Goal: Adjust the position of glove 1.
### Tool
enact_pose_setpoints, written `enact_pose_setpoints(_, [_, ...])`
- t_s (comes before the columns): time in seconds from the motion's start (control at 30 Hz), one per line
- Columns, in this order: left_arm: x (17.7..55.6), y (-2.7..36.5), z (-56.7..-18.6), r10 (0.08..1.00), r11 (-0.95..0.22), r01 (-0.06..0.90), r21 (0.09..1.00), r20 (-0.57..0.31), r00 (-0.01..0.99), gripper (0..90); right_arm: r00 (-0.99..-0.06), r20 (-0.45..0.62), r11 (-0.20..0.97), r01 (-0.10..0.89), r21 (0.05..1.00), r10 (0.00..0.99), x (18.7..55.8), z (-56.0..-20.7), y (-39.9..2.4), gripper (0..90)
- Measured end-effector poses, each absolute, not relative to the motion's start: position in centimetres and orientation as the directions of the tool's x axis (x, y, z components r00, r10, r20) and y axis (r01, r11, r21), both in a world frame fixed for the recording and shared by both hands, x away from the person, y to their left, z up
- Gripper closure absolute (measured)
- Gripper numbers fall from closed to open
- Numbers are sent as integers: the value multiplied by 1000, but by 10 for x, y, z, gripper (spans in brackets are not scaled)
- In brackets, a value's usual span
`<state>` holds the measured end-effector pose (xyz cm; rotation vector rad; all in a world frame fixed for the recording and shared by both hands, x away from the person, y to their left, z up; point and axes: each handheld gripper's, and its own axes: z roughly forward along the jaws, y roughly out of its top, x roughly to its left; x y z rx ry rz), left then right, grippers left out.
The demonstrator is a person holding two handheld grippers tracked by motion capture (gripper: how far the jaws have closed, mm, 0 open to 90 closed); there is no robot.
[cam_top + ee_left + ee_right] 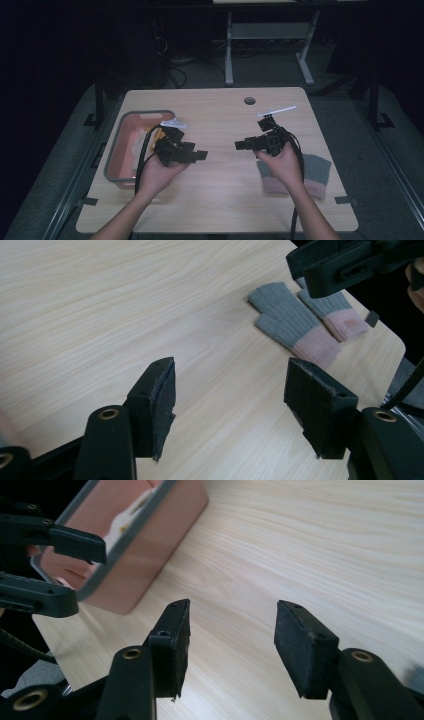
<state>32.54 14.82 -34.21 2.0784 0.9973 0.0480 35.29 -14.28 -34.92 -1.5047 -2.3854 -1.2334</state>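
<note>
Now we hold both tools above the pale wooden desk, tips turned toward each other across its bare middle; our left gripper sits just in front of the pink plastic bin with a grey rim at the desk's left edge, and our right gripper hangs over the right half, well apart from the left one.

In the left gripper view the left gripper's jaws stand apart with bare wood between their dark padded faces, so they are open and grip nothing; beyond them the pair of grey knitted gloves with pink cuffs lies flat near the desk's far corner, the two gloves side by side and touching, cuffs toward the edge; the other tool's black tips show at the top right of that view.

In the right gripper view the right gripper's jaws are likewise open over empty wood; the bin stands beyond them at the upper left, something pale inside it that we cannot make out.

From the high view the gloves lie partly under our right hand, near the desk's right edge.
</note>
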Motion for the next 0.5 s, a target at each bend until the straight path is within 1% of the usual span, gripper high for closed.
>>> enact_pose_setpoints(0.17, [325,136,-345,650,-350,634,689,-309,694,364,-503,433,191,788,585,748,347,-354,-160,474])
enact_pose_setpoints(0.5, [326,111,-352,617,-369,618,694,-315,721,352,-470,409,166,790,591,782,333,-360,-194,467])
